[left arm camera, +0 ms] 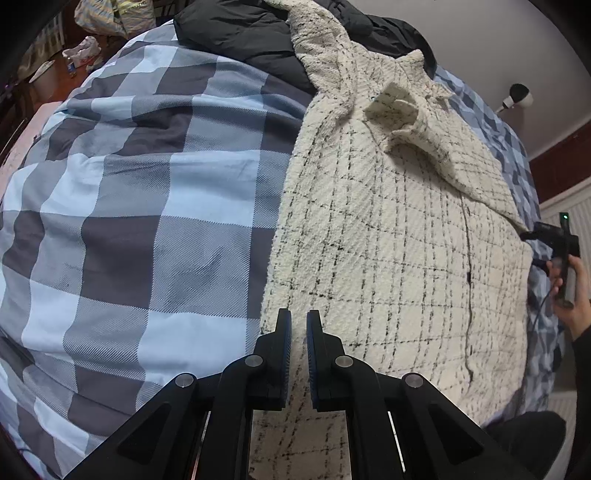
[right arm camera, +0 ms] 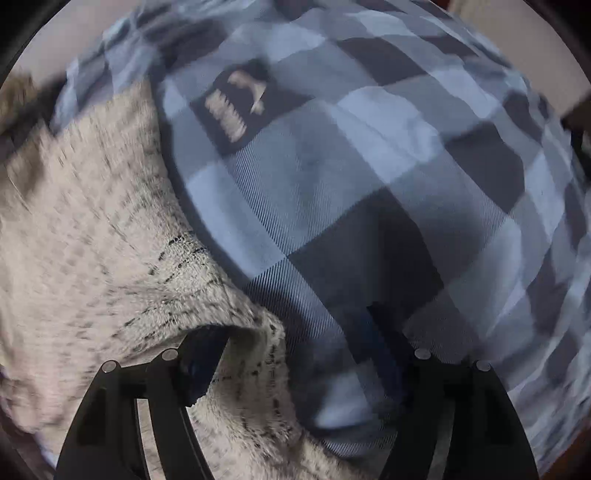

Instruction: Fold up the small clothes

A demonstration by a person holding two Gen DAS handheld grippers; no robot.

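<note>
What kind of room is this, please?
Most likely a bedroom: a checked duvet covers what looks like a bed, with a cream jacket and dark clothes on it, and a radiator by the wall.

Only thing close to readable is a dark folded cloth (right arm camera: 236,105) on the checked bedcover (right arm camera: 369,166): pale leaping cat logo with blurry block letters beside it, too smeared to actually read. Nothing else.

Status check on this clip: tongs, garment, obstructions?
Left tongs nearly shut, empty, over cream checked jacket. Right tongs open at its edge. Dark jacket piled beyond.
</note>
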